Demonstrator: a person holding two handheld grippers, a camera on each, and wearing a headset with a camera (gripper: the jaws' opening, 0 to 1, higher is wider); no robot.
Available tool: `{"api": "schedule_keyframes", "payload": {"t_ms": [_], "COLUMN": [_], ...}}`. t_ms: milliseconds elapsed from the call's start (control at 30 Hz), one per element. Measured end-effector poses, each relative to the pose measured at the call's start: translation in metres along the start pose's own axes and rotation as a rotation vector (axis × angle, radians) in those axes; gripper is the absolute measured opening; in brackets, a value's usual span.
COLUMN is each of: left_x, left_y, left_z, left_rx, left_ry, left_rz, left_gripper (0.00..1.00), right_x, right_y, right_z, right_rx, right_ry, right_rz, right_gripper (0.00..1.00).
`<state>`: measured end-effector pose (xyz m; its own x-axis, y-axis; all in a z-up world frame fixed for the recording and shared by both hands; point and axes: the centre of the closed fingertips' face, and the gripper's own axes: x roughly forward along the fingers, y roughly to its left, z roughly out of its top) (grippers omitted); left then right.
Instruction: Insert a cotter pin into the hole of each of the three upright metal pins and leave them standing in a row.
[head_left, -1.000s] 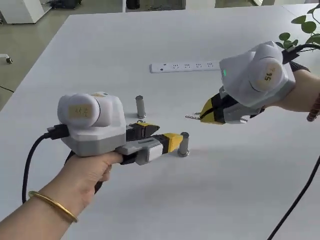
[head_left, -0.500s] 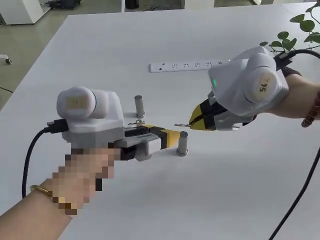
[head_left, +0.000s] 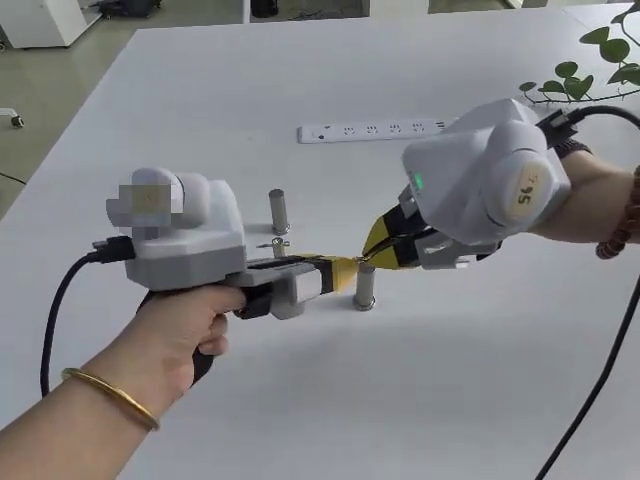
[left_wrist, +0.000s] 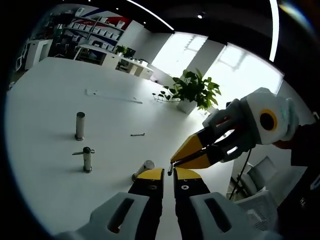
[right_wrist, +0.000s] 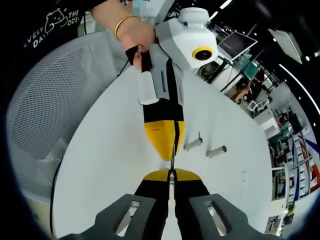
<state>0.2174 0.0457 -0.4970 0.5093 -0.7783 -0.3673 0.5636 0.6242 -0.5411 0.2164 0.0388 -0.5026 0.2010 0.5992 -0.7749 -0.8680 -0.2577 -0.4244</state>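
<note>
While the left gripper (head_left: 346, 270) lies level, jaws closed, the tilted right gripper (head_left: 373, 254) pinches a cotter pin (right_wrist: 172, 157).

A wide, plain white desk (head_left: 420, 400) spreads across the head view. A long white power strip (head_left: 375, 130) lies flat on it toward the far side, its row of sockets facing up. Thin stems of a green leafy plant (head_left: 600, 70) reach in over the far right corner. Beyond the far left edge are grey floor (head_left: 60, 70) and a white cabinet (head_left: 40, 20). In the left gripper view the strip (left_wrist: 112, 96) lies before bright windows (left_wrist: 235, 75). A grey mesh chair back (right_wrist: 55, 100) stands beside the desk in the right gripper view.
</note>
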Motion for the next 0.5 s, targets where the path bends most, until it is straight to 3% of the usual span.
{"api": "schedule_keyframes", "payload": {"t_ms": [500], "left_x": [0.0015], "left_y": [-0.0034], "left_z": [-0.0031], "left_rx": [-0.054], "left_ry": [-0.002], "left_rz": [-0.029], "left_gripper": [0.01], "right_x": [0.0012], "right_y": [0.0055], "right_z": [0.0041], "right_rx": [-0.045], "right_ry": [0.012], "right_rz": [0.0], "right_gripper": [0.0]}}
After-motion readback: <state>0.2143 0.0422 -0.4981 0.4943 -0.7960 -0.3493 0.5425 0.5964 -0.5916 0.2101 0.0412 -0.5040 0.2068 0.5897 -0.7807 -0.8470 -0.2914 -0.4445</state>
